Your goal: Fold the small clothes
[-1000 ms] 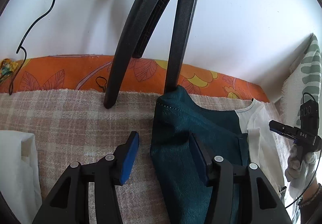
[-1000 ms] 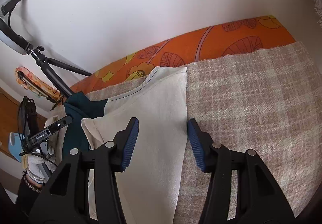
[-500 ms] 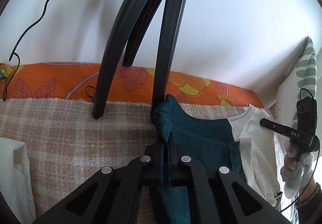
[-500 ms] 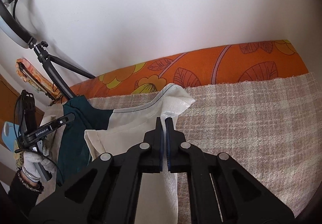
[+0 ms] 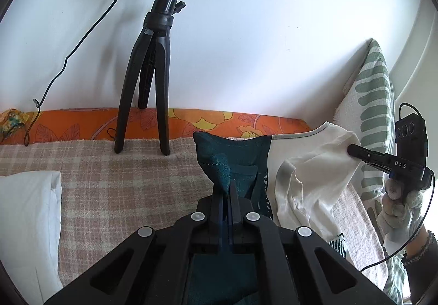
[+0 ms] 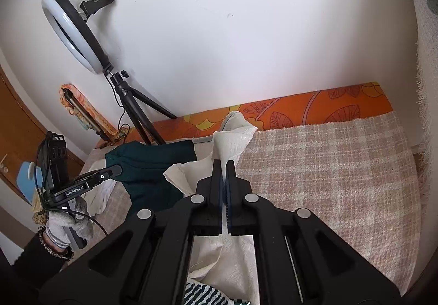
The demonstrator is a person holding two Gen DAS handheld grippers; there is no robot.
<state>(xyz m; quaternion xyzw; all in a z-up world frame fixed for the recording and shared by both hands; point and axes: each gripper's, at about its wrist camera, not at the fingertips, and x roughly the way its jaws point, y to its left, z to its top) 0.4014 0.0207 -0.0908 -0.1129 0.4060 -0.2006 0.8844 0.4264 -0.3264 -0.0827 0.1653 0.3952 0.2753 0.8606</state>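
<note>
Both claws are pinched tight on one garment: my left claw grips a corner of its dark green part, my right claw a corner of its cream part. The garment is lifted in a sag between them, above the checked blanket near the bed's back edge, where an orange flowered sheet runs along the wall.

Only the left camera shows a white pillow at the bed's left edge and a green-patterned cushion at the right corner. Only the right camera shows the whole ring light and a wooden door. The light's tripod stands on the blanket just behind the green corner.

Each camera sees my other gloved hand gripping its handle upright, claw pointing inward.
</note>
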